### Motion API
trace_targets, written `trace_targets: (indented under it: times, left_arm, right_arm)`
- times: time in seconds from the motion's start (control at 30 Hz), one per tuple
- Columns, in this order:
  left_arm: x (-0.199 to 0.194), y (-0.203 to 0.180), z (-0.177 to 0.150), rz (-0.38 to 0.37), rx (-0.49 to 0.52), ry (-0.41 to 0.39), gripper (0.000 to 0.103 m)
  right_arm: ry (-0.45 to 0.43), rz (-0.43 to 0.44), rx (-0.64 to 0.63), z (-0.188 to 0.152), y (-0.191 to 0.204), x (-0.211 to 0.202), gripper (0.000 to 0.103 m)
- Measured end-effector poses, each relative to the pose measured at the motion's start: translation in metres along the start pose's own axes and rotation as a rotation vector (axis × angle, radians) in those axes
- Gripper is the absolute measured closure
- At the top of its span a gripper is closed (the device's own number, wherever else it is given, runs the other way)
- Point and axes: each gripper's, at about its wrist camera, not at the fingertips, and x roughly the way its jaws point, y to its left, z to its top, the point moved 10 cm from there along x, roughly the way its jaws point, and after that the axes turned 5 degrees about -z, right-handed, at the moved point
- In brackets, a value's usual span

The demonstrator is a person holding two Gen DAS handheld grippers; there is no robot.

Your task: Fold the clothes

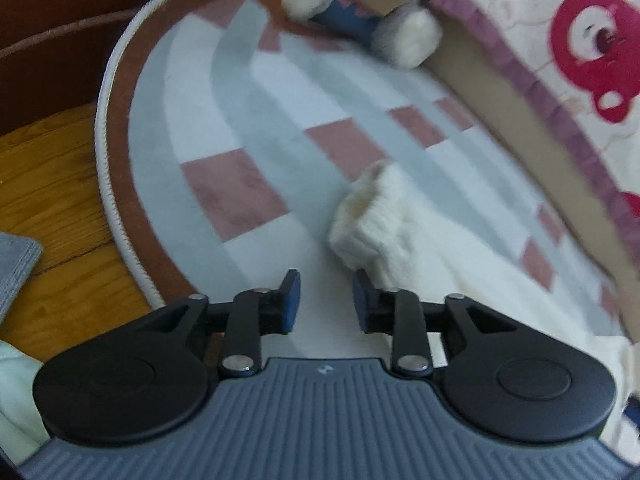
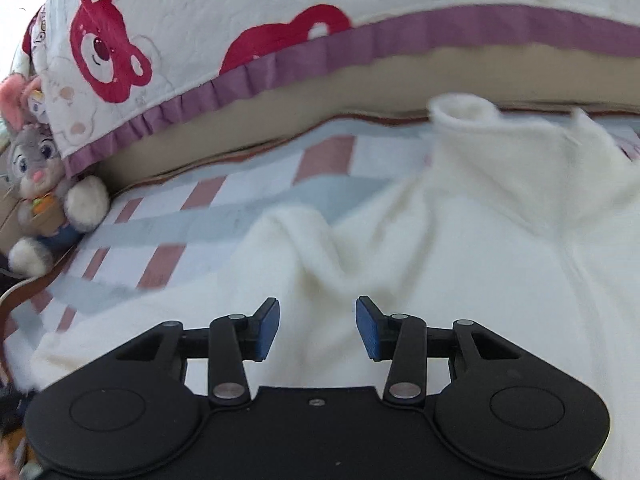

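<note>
A cream fluffy sweater (image 2: 460, 216) lies spread on the checked rug (image 2: 224, 216), its roll neck (image 2: 464, 114) standing up near the bed. Its sleeve cuff (image 1: 370, 216) shows in the left wrist view, lying on the rug (image 1: 240, 128) just beyond my left gripper (image 1: 326, 300). That gripper is open, with bare rug between its blue pads; its right pad sits close to the cuff, contact unclear. My right gripper (image 2: 318, 328) hovers open over a rumpled fold of the sweater, and nothing sits between its pads.
A bed with a bear-print quilt (image 2: 248, 12) and purple frill borders the rug. A grey plush rabbit (image 2: 40, 184) leans at the bed's corner. Wooden floor (image 1: 48, 176) lies left of the rug, with a grey cloth (image 1: 16, 264) on it.
</note>
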Motion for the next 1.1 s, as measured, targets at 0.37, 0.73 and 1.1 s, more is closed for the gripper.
trace_targets:
  times: [0.37, 0.73, 1.1]
  left_arm:
    - [0.020, -0.031, -0.003, -0.017, 0.053, 0.044, 0.038]
    - [0.057, -0.036, -0.007, 0.230, 0.148, 0.013, 0.022]
    - [-0.028, -0.057, 0.059, 0.338, 0.475, -0.229, 0.096]
  right_arm:
    - [0.092, 0.063, -0.088, -0.089, -0.060, -0.071, 0.049]
    - [0.219, 0.384, -0.248, -0.136, 0.051, -0.120, 0.049]
    - [0.260, 0.350, -0.438, -0.154, 0.053, -0.116, 0.049]
